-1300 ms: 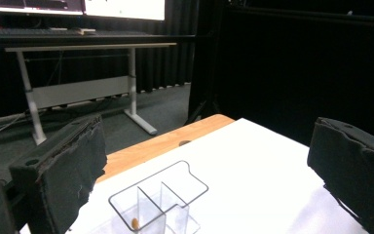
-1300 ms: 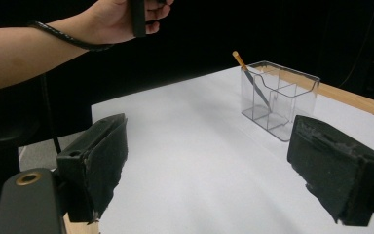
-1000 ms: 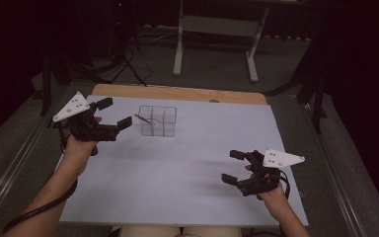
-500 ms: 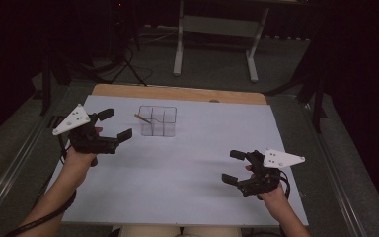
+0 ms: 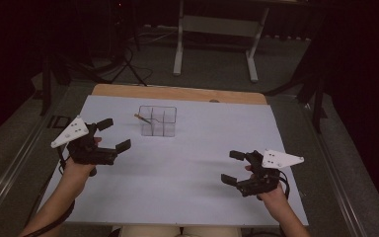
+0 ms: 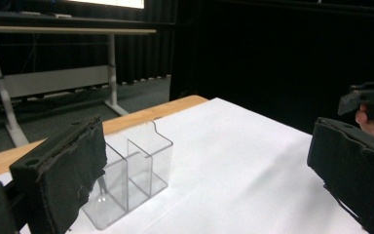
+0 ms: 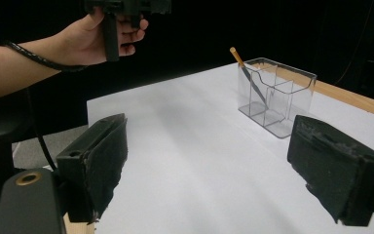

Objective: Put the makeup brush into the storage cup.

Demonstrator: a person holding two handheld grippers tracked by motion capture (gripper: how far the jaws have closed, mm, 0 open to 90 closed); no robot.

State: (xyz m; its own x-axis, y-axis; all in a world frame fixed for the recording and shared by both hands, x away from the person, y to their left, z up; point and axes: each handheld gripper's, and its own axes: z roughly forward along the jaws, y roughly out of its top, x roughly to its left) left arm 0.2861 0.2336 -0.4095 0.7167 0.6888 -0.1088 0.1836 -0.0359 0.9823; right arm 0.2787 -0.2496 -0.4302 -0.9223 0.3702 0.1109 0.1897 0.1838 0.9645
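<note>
A: Where does it stand right now?
B: The pencil [image 5: 143, 118] sits tilted in the far-left cell of the clear holder [image 5: 158, 121], tip down, its end poking out over the rim toward the left. The holder is at the far middle of the white table [image 5: 187, 177]

A: And the grippers?
B: Left gripper [image 5: 113, 134] hangs just left of the holder, jaws wide apart and holding nothing. Right gripper [image 5: 233, 167] is low over the near right of the table, well apart from the holder, jaws also spread and bare

A: So what's the step, you reckon?
B: Looks to me like the pencil is placed and the left hand [image 5: 81, 158] is clear of it. To do this well I'd keep the jaws apart and stay off the holder's wall, since that light plastic would likely slide or tip at a nudge
</note>
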